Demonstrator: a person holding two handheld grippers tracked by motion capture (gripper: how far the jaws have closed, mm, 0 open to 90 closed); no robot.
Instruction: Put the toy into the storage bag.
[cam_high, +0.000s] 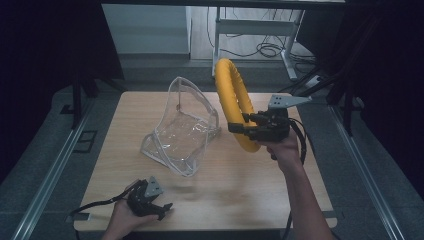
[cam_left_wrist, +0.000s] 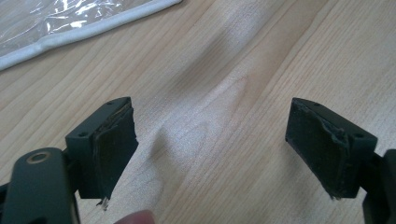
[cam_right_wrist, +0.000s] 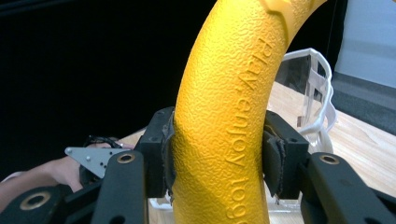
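Reaching in from the bottom right, forearm angled up over the light wooden table (cam_high: 240, 180), hand wrapped around the right gripper (cam_high: 245, 126) held above the tabletop. Clamping the textured yellow foam ring (cam_high: 231, 95) across its lower arc, jaws pressed against both sides of the tube, ring standing upright and lifted clear of the wood, just right of the clear plastic zip pouch with white edging (cam_high: 182, 127). Showing raised lettering along the ring in the right gripper view. Resting low near the front left edge, hand curled over the left gripper (cam_high: 161, 206), jaws spread wide over bare wood, gripping nothing, well apart from the pouch.
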